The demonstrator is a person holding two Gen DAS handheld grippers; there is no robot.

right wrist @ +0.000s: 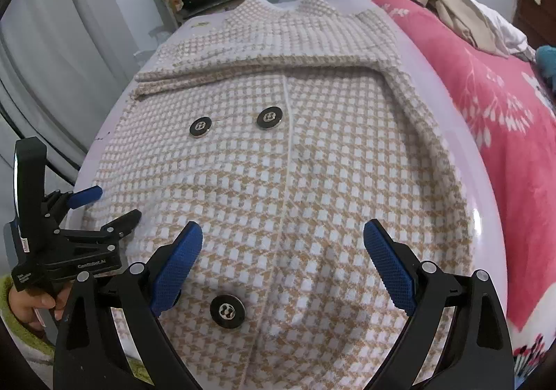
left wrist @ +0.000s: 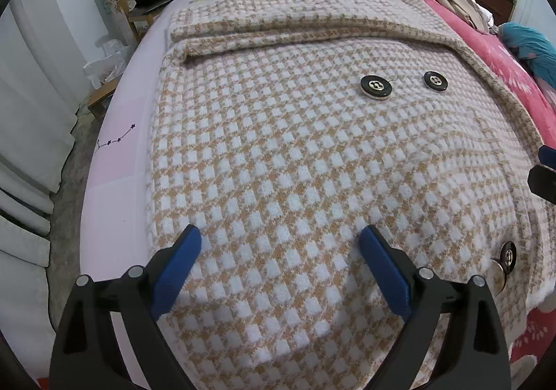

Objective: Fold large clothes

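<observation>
Left gripper [left wrist: 279, 238] and right gripper [right wrist: 282, 236] are held with jaws spread and empty above the houndstooth coat [right wrist: 278, 153], laid flat, apparently sleeve-folded, on a lilac bedsheet [left wrist: 114, 160] beside a pink blanket [right wrist: 493, 105].

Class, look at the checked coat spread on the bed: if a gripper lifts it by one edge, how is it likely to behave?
The checked coat would probably drape and sag rather than hold shape: its folded sleeve already lies limp. The weave looks thick and woolly, so likely heavy for a garment and not slippery. Its large buttons may add some swinging weight.
</observation>
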